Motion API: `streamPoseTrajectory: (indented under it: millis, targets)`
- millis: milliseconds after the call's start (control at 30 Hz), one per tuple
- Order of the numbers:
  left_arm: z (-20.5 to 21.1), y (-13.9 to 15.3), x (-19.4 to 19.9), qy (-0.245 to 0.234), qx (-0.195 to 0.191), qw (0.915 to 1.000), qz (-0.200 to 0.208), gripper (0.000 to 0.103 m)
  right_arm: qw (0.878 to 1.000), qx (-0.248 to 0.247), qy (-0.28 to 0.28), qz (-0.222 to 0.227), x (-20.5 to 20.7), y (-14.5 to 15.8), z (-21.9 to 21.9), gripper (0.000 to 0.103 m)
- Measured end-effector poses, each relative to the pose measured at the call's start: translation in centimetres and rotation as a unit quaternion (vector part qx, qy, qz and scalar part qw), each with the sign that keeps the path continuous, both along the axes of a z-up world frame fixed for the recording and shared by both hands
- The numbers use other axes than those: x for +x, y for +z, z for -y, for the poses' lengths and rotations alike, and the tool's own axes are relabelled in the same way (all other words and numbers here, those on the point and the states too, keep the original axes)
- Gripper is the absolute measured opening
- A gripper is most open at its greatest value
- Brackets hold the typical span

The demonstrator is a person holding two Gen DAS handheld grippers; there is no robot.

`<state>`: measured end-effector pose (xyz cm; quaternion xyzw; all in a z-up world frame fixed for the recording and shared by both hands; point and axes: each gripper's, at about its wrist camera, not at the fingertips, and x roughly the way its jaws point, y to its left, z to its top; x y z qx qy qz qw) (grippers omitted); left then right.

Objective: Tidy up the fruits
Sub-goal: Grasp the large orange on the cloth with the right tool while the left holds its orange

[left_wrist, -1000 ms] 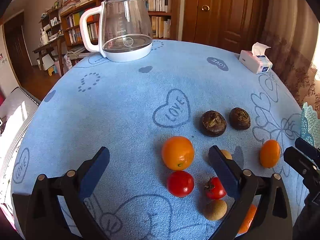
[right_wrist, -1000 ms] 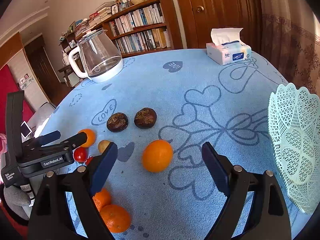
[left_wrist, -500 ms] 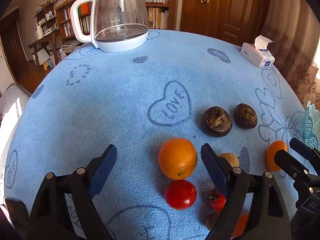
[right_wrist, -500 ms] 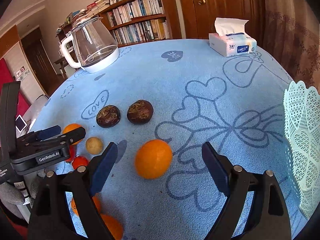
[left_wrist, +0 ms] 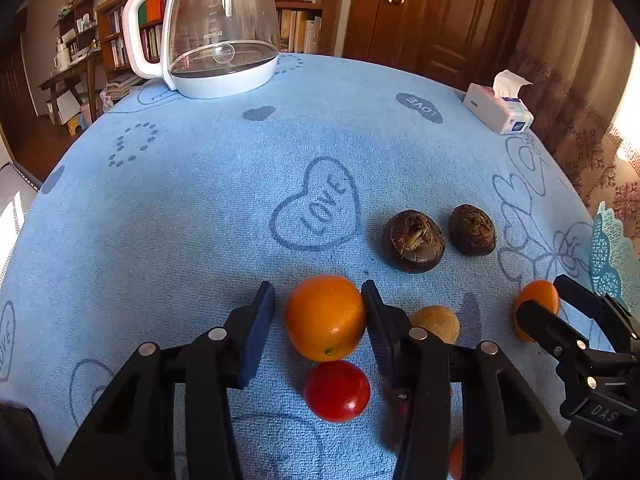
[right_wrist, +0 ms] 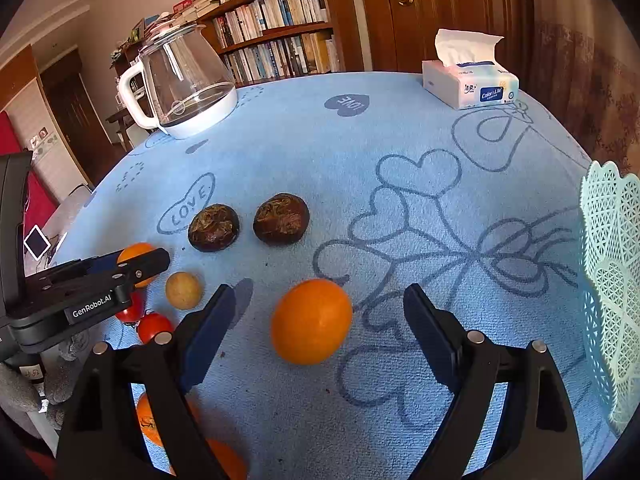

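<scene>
Left gripper (left_wrist: 318, 306): its fingers have just been closing around an orange (left_wrist: 325, 317) at the near edge of the surface; the right finger touches the fruit's side, while a thin strip of cloth shows between the left finger and the peel, so the grip is not complete.
Right gripper (right_wrist: 320, 310): fingers spread wide, standing on either side of a second orange (right_wrist: 311, 321) without touching it.
Second orange: it lies on the blue cloth (right_wrist: 360, 152) toward the near right part of the surface, well apart from the first.
Tomatoes: one red tomato (left_wrist: 337, 391) lies just nearer than the orange between the left fingers, almost touching it; another (right_wrist: 154, 327) shows in the right wrist view beside the left gripper's body.
Small tan fruit (left_wrist: 438, 322): just right of the left gripper's right finger.
Dark brown fruits: two, (left_wrist: 413, 241) and (left_wrist: 472, 230), side by side, farther in from the oranges.
More oranges (right_wrist: 150, 420): at the near edge, partly hidden behind the right gripper.
Basket (right_wrist: 610, 280): pale green lattice, at the right edge.
Glass kettle (left_wrist: 218, 28): far left corner.
Tissue box (right_wrist: 470, 84): far right edge.
</scene>
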<state>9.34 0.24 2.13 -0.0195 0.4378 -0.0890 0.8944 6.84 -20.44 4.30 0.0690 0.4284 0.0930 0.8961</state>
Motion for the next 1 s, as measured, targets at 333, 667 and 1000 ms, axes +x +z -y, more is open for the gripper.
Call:
streamPoseTrajectory:
  millis: [333,667,1000]
  targets:
    - [-1.4,0.5,-0.4,0.021,-0.032,0.9992,0.009,0.038,1.000,0.001,-0.004,-0.001,0.0,-0.5,0.0,0.081]
    - [-2.3,2.6,-1.7,0.044,-0.026,0.9966,0.065,0.038,1.000,0.000,0.000,-0.014,0.2,-1.0,-0.1,0.066]
    - [-2.1,2.6,-2.1,0.042,-0.025,0.9964,0.069,0.038,1.000,-0.026,0.011,-0.007,0.0,-1.0,-1.1,0.042]
